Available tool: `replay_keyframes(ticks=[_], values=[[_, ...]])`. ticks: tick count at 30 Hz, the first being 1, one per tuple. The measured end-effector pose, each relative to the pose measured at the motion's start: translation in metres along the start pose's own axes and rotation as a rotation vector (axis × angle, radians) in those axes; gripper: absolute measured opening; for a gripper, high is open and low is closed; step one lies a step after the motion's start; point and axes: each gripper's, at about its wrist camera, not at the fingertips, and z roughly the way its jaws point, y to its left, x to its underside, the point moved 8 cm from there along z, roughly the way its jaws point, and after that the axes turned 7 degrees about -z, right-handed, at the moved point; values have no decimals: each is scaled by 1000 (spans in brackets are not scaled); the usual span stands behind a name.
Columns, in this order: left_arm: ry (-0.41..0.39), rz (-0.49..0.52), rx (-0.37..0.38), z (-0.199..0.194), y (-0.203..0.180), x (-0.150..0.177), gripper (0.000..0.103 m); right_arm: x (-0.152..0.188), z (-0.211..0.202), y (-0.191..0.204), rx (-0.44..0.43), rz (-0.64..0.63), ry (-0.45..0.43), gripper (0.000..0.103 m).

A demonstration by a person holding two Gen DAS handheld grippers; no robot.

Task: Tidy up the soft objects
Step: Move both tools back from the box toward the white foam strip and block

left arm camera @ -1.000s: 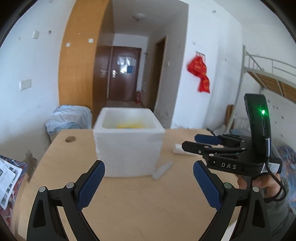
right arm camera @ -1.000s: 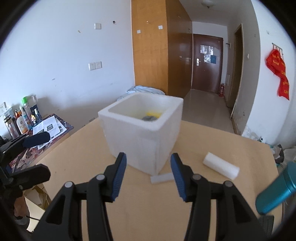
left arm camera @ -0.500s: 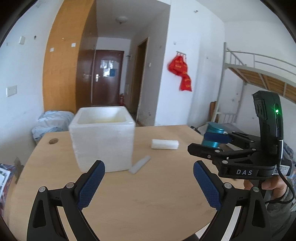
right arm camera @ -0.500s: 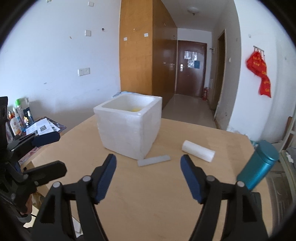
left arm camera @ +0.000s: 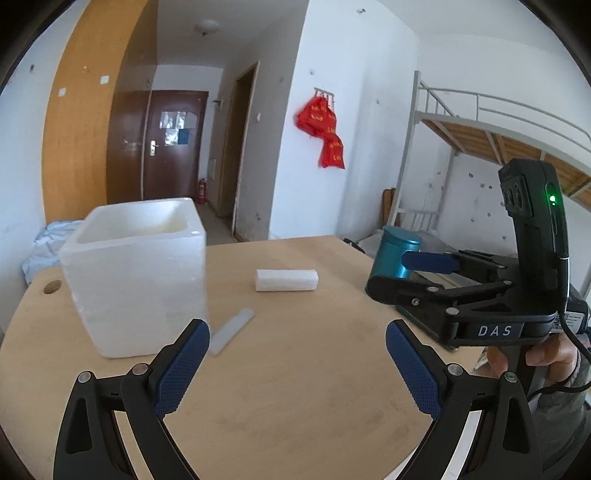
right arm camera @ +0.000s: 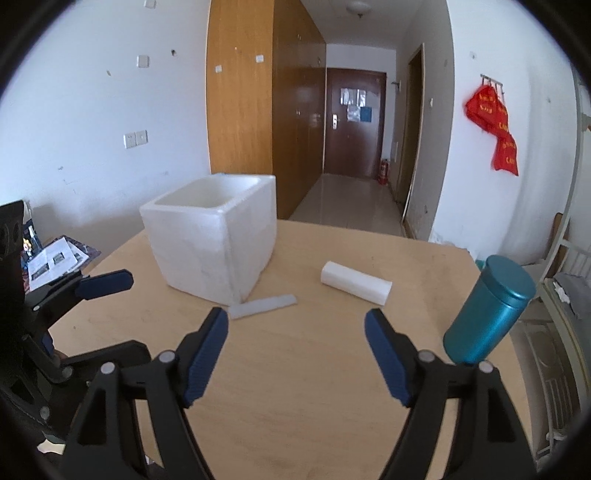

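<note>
white walls point(right arm camera: 92, 110), tall wood-panel wardrobe point(right arm camera: 258, 103) along the left side, corridor with pale tiled floor point(right arm camera: 343, 195) ending at a dark brown door point(right arm camera: 354, 122) (papers stuck on it, red extinguisher point(right arm camera: 384, 171) beside). round ceiling lamp point(left arm camera: 207, 26). red fabric point(left arm camera: 325, 129) hung on a wall hook. loft bed point(left arm camera: 498, 136) with metal frame on the right. light wood table point(left arm camera: 295, 369) in front. even daylight

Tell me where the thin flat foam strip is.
The thin foam strip lies flat on the table, at the near corner of the white foam box, left of the white foam block.
</note>
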Motion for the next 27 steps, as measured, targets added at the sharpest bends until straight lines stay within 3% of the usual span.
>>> replay_keyframes(ticks=[16, 19, 27], values=[[154, 13, 69, 84, 4, 2, 94, 1, 38, -44, 19, 28, 52, 80], [193, 16, 51, 104, 6, 7, 92, 1, 44, -51, 16, 38, 52, 80], [312, -19, -84, 164, 30, 16, 87, -5, 74, -63, 27, 19, 92, 80]])
